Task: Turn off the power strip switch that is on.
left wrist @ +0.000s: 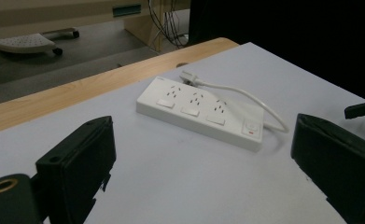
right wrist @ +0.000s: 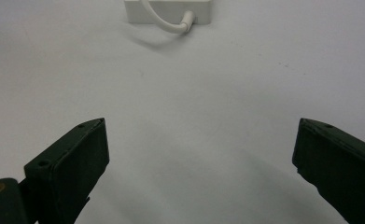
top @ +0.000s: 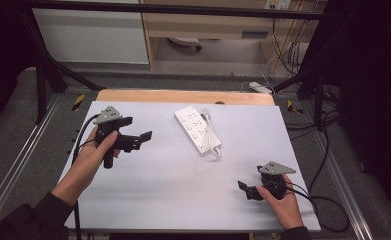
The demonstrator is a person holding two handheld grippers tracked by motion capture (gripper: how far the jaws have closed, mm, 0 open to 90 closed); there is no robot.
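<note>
While the power strip [top: 197, 129] lies flat near the far middle of the white sheet [top: 173, 190], its cord [top: 212, 137] looped alongside, your left gripper [top: 137, 134] sits just left of it, jaws wide apart. Your right gripper [top: 244, 188] rests near the front right, also spread and empty.

Black grippers [top: 135, 135], grey three-cornered plates, trailing cables, dark sleeves

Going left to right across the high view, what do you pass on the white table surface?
Left tool held in the left hand → white power strip with its cord lying along it → right tool held in the right hand.
</note>
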